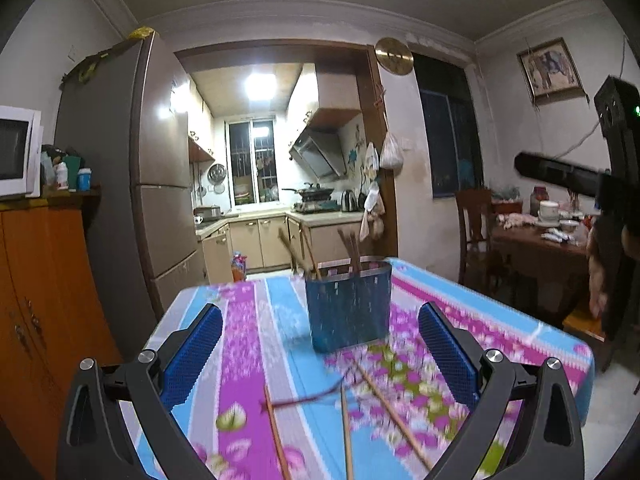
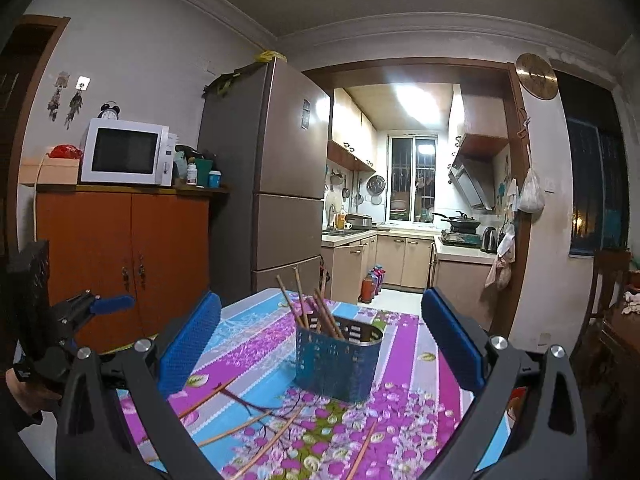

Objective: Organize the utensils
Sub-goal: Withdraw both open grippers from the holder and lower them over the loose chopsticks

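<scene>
— Since both your grippers are held wide apart with nothing between the pads, where does that leave you in the job?

— Between pickups, I'd judge. Your left gripper hangs released above the flowered tablecloth, and your right gripper is spread just the same, empty. The blue holder stands upright in the middle of the table with several chopsticks already leaning in it. More loose chopsticks lie flat on the cloth on the near side of the holder, right below your fingers.

— How many are left to collect?

— Three show in the left view and perhaps four or five in the right, but the picture is smeared and the pattern of the cloth is busy, so I can't give you a sure count.

— And the next move?

— You need to lower one gripper over a single stick, with the pads either side of it across its length, and close near the middle so it doesn't swing. They lie criss-crossed, so pick the one lying on top. Then tip it upright and feed it into the holder's open top without knocking the ones already standing there.
</scene>
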A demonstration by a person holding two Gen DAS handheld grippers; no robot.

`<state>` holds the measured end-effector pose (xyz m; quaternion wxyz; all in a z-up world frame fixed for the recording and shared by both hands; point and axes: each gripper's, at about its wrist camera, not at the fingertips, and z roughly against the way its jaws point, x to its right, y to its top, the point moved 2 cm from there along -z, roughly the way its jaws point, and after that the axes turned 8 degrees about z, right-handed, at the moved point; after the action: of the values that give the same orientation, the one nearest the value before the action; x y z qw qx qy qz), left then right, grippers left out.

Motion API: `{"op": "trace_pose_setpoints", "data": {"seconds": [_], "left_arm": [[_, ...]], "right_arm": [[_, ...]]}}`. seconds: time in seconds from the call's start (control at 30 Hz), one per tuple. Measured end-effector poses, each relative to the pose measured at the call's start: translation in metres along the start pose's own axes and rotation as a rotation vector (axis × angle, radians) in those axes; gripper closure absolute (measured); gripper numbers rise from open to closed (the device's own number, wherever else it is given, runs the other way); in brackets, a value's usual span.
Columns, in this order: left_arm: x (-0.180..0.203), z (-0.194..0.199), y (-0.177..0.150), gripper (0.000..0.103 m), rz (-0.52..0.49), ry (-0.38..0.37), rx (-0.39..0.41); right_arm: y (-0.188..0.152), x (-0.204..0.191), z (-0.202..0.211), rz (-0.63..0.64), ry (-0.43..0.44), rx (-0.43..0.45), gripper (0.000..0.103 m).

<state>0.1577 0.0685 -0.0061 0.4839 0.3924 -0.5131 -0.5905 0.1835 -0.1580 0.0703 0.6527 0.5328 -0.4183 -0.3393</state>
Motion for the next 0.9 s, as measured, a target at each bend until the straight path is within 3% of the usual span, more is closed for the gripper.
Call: {"op": "trace_pose_setpoints", "data": {"seconds": [0.3,0.37,0.47,0.53,0.63,0.9], "left_arm": [[-0.014,0.028,-0.088,0.005,0.059,-0.032,-0.13],[-0.012,0.031,-0.105,0.008,0.053,-0.038,-0.158],[-0.006,0.031,-0.129,0.021,0.021,-0.055,-0.205],[-0.005,0.028,-0.146,0.036,0.038,-0.089,-0.255],[-0.001,0.027,-0.16,0.05,0.033,-0.106,-0.282],[0.003,0.023,-0.176,0.058,0.028,-0.089,-0.284]], "right_arm": [[-0.057,-0.021,0.034,-0.046,-0.022,-0.062,0.006],[-0.076,-0.027,0.038,-0.065,-0.024,-0.093,0.006],[-0.109,-0.035,0.041,-0.09,-0.036,-0.152,0.006],[-0.132,-0.039,0.041,-0.102,-0.041,-0.199,0.023],[-0.167,-0.045,0.035,-0.124,-0.036,-0.303,0.044],[-0.215,-0.055,0.026,-0.156,-0.039,-0.42,0.07]]}}
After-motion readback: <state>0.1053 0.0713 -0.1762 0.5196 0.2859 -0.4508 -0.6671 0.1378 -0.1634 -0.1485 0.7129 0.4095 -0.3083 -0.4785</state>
